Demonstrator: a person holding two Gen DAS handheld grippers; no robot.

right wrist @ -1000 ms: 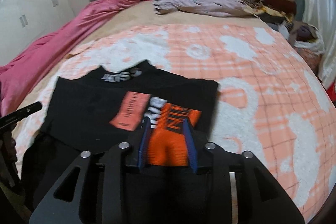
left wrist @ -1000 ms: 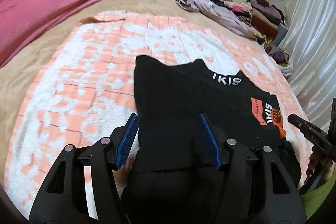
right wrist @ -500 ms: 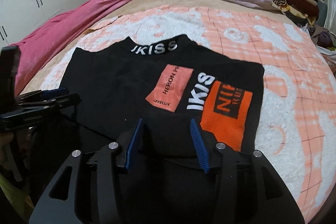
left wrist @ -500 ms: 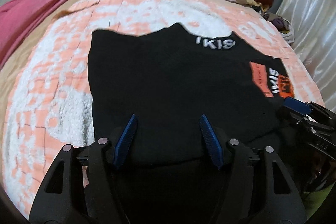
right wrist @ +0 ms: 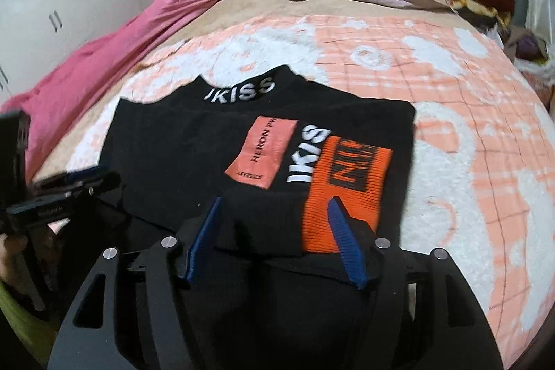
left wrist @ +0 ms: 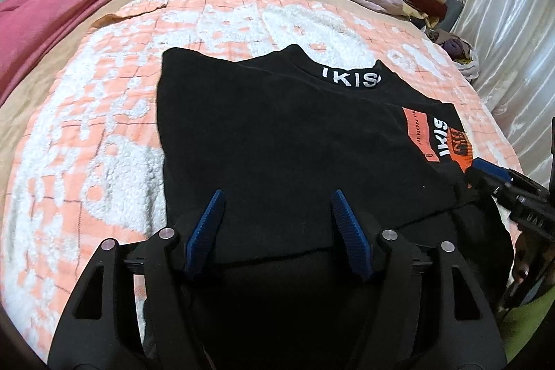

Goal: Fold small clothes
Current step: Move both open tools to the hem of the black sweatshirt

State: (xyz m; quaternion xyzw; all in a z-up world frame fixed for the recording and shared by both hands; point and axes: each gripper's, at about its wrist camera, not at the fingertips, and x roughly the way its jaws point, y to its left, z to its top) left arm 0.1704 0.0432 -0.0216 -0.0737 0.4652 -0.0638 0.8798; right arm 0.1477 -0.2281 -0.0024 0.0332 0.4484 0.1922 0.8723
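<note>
The black knit sweater (left wrist: 277,134) with white lettering and orange patches lies folded on the peach-and-white fleece blanket (left wrist: 104,127) covering the bed. The left tongs (left wrist: 277,224) are spread and opening above its near fold edge, pads clear of the fabric. The right tongs (right wrist: 274,231) are likewise spread and opening over the orange patch, gripping nothing.

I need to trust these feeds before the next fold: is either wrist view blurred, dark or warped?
Left wrist: sharp, the black sweater evenly lit, and the bed's edges bow with fisheye. Right wrist: motion-smeared, worst at the wardrobe and the left gripper; collar lettering still legible.
</note>
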